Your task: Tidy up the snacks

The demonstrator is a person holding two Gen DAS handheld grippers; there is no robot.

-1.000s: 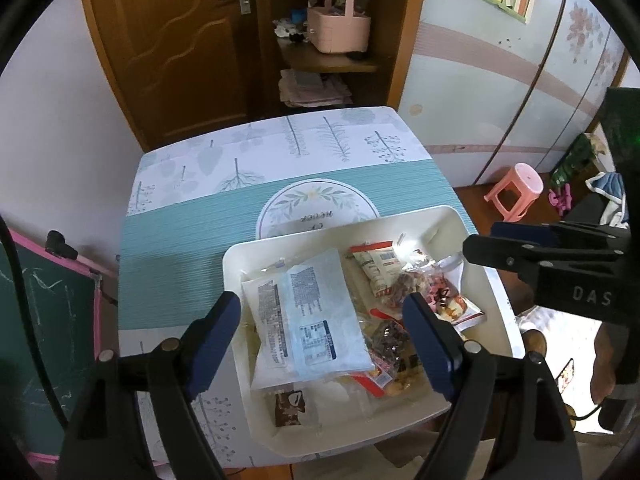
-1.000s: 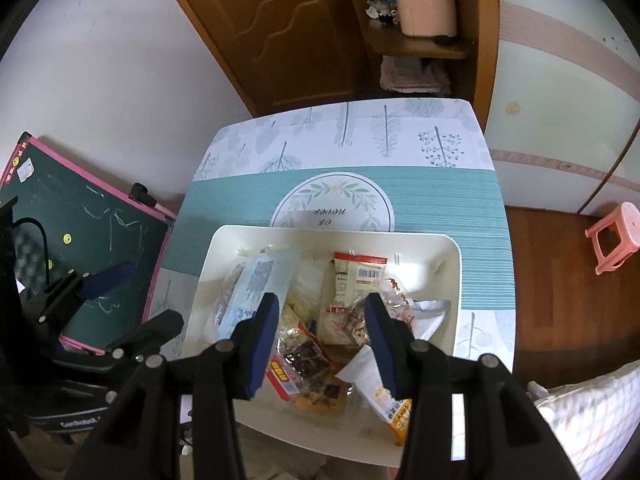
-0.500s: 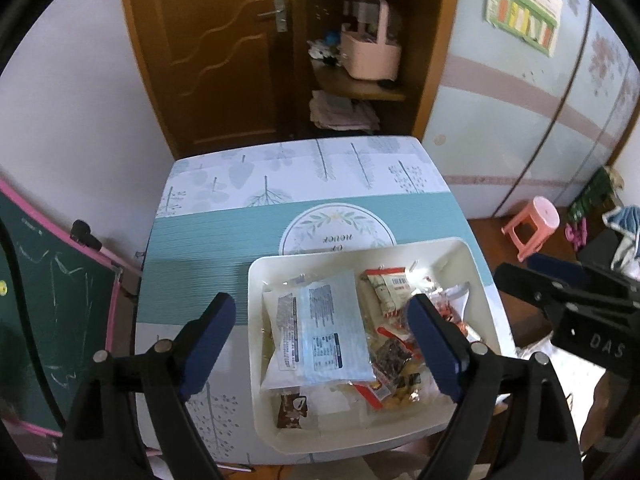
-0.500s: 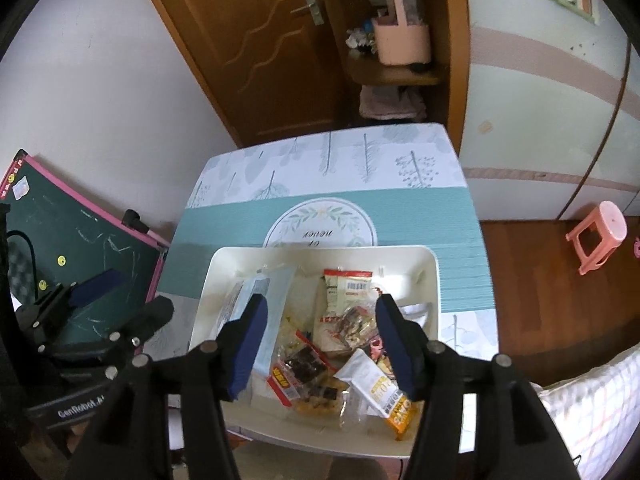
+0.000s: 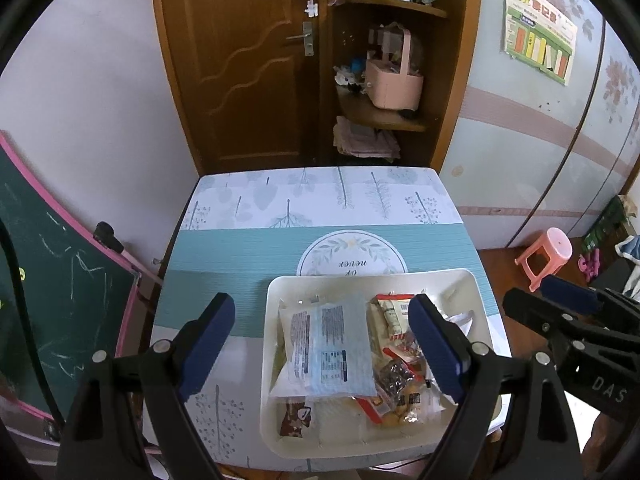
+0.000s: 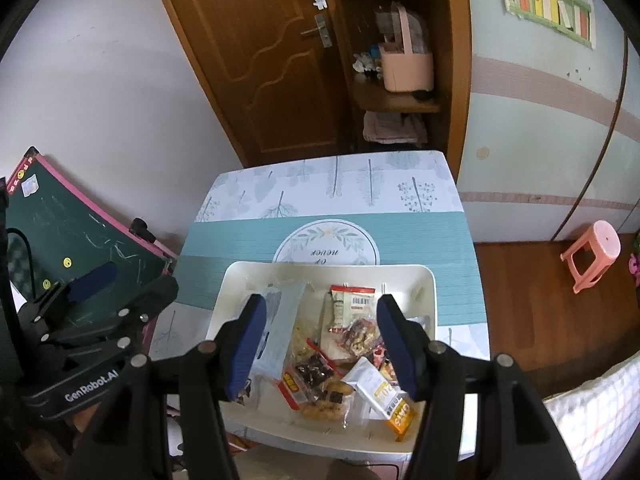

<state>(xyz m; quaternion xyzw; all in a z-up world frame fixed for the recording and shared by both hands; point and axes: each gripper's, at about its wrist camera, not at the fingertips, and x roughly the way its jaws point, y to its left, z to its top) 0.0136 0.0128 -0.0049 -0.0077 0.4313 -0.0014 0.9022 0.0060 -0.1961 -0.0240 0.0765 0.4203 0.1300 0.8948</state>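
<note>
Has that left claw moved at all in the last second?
Yes. The left claw has pulled up and away from the white tray: the tray looks smaller and more of the door shows. Its jaws have just been opening, empty.

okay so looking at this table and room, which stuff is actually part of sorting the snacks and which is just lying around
Part of the job:
white tray
large pale-blue packet
red-and-white packet
orange-and-white packet
left gripper
right gripper

Just lying about:
pink basket
pink stool
chalkboard
wall chart
</note>
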